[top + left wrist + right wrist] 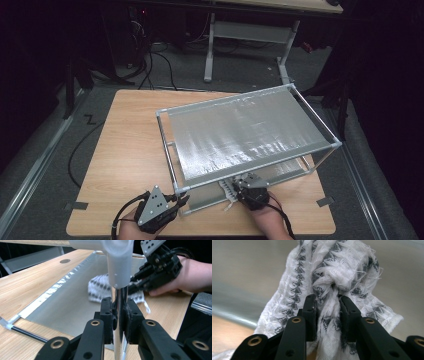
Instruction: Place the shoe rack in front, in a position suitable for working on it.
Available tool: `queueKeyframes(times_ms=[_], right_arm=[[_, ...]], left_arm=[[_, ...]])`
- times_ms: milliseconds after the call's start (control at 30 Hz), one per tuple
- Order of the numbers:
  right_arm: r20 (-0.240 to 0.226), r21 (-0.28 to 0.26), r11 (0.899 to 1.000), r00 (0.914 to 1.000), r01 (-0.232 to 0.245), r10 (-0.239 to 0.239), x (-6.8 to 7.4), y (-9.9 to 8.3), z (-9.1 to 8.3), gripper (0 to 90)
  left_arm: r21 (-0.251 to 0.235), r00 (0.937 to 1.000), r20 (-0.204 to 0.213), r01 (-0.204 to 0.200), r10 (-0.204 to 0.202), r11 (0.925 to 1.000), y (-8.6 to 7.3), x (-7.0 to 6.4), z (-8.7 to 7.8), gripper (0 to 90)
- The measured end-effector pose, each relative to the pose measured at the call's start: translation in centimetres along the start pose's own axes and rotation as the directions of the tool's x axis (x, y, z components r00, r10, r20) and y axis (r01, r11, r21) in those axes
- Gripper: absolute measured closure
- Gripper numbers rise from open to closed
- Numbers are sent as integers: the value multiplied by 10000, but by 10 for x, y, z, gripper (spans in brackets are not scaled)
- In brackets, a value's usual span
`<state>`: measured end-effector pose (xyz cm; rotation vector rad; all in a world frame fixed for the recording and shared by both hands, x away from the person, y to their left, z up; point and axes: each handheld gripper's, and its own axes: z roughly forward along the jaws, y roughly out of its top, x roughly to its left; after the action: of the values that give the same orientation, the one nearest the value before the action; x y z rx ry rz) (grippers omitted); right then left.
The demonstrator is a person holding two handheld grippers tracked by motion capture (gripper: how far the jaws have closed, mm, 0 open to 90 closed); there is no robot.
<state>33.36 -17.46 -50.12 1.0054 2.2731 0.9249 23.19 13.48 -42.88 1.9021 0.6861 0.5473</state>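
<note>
A metal-framed rack (245, 132) with a silvery top sheet stands on the wooden table (130, 145). My left gripper (184, 200) (119, 307) is shut on the rack's shiny front-left corner post (119, 293), just under a white corner joint (117, 262). A white cloth with a grey zigzag pattern (329, 277) (227, 191) (98, 287) lies bunched on the rack's lower shelf (67, 307) near its front edge. My right gripper (328, 300) (241, 184) (136, 285) is shut on a fold of that cloth, reaching in beneath the top sheet.
The table's front edge lies close behind both hands. Bare wood runs along the rack's left side and far end. A second desk's white legs (209, 50) and floor cables (150, 65) lie beyond the table. Tape marks (76, 205) sit by the front corners.
</note>
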Motion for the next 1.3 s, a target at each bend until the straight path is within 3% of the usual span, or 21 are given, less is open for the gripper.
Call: queueKeyframes(times_ms=[167, 333, 533, 633, 700, 767, 833, 867, 933, 1000, 1200, 1300], right_arm=[[757, 124, 9988, 9961, -471, 460, -34, -10, -3, 693], [1524, 154, 9923, 9811, -1233, 1195, -73, -20, -8, 702], [2499, -38, 9776, 9464, -2104, 2046, -117, -35, -14, 698], [2916, -118, 9739, 9308, -2267, 2202, -133, -43, -17, 696], [3180, -109, 9652, 9143, -2612, 2510, -139, -45, -19, 693], [3415, -104, 9673, 9083, -2535, 2417, -147, -48, -22, 685], [3753, -74, 9663, 8949, -2574, 2413, -153, -51, -25, 673], [3804, -162, 9607, 8869, -2771, 2622, -155, -53, -26, 667], [3865, -262, 9569, 8799, -2892, 2764, -159, -56, -28, 697], [3799, -286, 9553, 8808, -2942, 2827, -159, -57, -27, 709], [3557, -208, 9616, 8968, -2738, 2631, -150, -52, -24, 703], [3279, -180, 9645, 9098, -2633, 2545, -141, -49, -22, 693]], left_arm=[[21, 10000, -65, 20, -19, 10000, 0, -1, 0, 793], [23, 10000, -73, 43, -43, 10000, 0, -1, 0, 793], [-6, 9999, -29, 107, -107, 9999, 0, -1, 0, 794], [3, 9999, -46, 95, -95, 10000, 0, -1, 0, 794], [11, 9999, -42, 95, -95, 10000, 0, -1, 0, 794], [6, 9999, -39, 100, -100, 9999, 0, -1, 0, 794], [18, 10000, -47, 85, -85, 10000, 0, -1, 0, 794], [23, 10000, -52, 70, -70, 10000, 0, -1, 0, 794], [13, 10000, -83, 21, -21, 10000, 0, -2, 0, 795], [-4, 10000, -61, 27, -27, 10000, 0, -2, 0, 795], [-41, 10000, 18, 63, -63, 10000, -1, -1, 0, 796], [-65, 10000, -16, 42, -42, 10000, -1, -1, 0, 795]])
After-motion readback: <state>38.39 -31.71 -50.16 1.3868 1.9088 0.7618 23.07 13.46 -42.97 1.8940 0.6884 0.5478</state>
